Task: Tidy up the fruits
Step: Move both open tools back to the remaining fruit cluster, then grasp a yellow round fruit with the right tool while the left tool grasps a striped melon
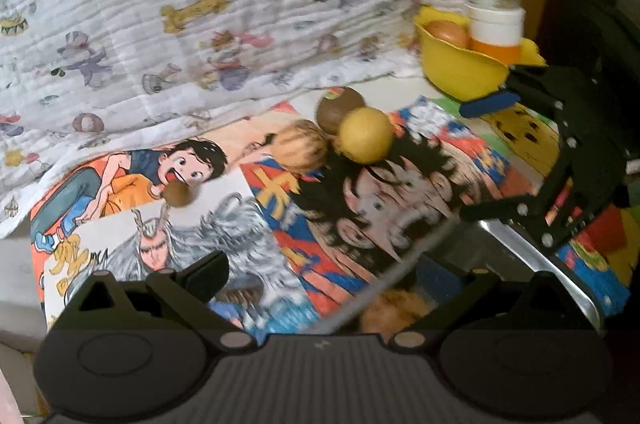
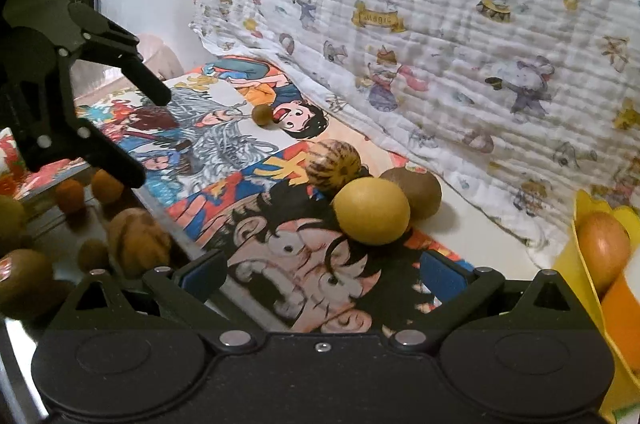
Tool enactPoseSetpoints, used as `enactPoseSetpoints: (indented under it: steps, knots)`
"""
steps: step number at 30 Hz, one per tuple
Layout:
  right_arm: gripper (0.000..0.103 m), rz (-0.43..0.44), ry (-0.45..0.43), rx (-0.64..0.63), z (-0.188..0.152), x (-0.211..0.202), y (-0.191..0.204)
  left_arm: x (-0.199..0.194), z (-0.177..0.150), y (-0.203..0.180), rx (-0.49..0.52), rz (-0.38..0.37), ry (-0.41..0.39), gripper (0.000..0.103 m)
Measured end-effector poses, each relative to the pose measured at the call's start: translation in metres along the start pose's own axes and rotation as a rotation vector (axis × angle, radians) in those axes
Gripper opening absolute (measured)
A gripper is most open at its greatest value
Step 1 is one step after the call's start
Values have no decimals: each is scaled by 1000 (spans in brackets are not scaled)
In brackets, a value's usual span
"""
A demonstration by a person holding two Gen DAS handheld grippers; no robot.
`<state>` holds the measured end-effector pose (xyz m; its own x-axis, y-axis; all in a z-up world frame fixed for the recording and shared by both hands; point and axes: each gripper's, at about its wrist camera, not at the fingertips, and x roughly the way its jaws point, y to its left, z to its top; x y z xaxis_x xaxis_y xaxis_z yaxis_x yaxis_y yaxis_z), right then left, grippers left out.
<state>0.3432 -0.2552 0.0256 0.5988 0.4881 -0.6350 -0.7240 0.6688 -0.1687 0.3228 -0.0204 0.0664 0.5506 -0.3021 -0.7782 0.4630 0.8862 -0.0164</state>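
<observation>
three fruits cluster mid-surface in the left wrist view: yellow fruit (image 1: 366, 135) touching brown fruit (image 1: 340, 108) and striped fruit (image 1: 300, 145); yellow bowl (image 1: 464, 64) beyond. left tool (image 1: 320, 276) spread, empty, over steel tray (image 1: 540, 256).

right wrist view: right tool (image 2: 320, 274) spread, empty, near the yellow fruit (image 2: 371, 211); blanket (image 2: 460, 44) borders behind.

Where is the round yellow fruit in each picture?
Left wrist view: the round yellow fruit sits upper middle, on the cartoon mat.
Right wrist view: it sits in the middle, just ahead of the open hand-held gripper.
Shared landmark: the brown fruit touching it from behind.
</observation>
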Motion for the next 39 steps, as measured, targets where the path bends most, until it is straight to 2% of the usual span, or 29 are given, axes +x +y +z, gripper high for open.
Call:
enactPoseSetpoints:
  steps: [10,14,21,25,32,39]
  knots:
    - [102,-45,5,-22,10,46,-11,48,27,21,-11,-16,-101,102]
    - [96,-66,23,-17,6,63,-16,70,38,27,22,-26,-106,102]
    - [87,-87,45,-38,2,81,-25,102,47,36,157,-4,-85,102]
    - [83,-84,48,-58,3,87,-24,111,47,33,267,7,-94,99]
    - [74,-86,39,-61,7,92,-27,121,47,22,423,-19,-106,89]
    - [70,-100,30,-117,9,92,-24,127,48,15,534,-30,-103,80]
